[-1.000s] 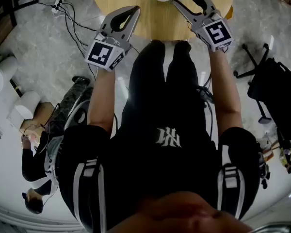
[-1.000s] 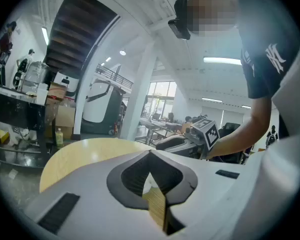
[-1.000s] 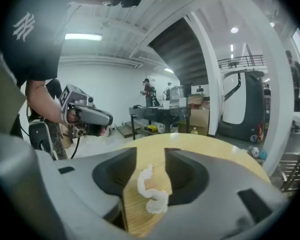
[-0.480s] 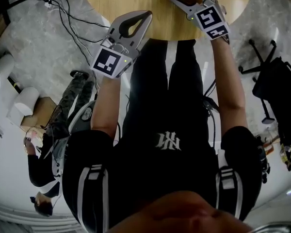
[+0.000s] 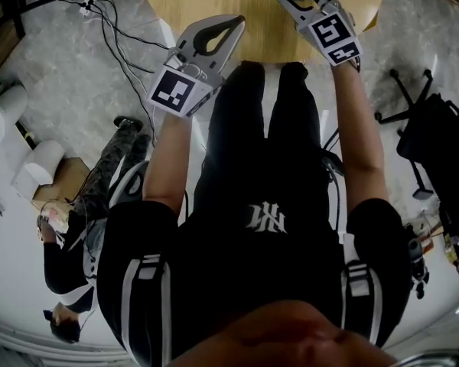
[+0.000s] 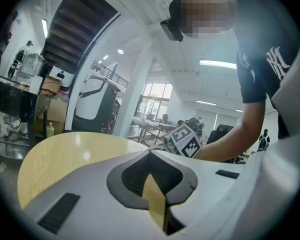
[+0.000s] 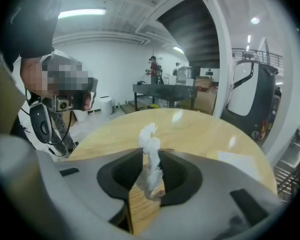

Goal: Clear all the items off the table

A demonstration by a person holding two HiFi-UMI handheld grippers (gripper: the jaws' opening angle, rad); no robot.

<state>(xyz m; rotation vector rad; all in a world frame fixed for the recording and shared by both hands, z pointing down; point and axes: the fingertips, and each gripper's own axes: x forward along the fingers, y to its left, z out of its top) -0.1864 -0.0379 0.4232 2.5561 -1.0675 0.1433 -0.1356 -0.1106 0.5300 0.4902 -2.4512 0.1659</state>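
Poking lengthwise past the tips, a twisted white tissue (image 7: 150, 134) was pinched by the just-closing right gripper (image 7: 151, 153). The left gripper (image 6: 150, 153) was closed, empty.

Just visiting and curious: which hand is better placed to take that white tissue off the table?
The right. The right gripper has just been closing its jaws and now pinches the tissue on the table, so it probably only needs lifting. The left gripper is shut and empty at the table's edge.

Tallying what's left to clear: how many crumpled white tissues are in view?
1: the tissue is pinched in the right gripper, whose jaws have just closed on it, above the wooden table. Others may lie on table parts outside these views.
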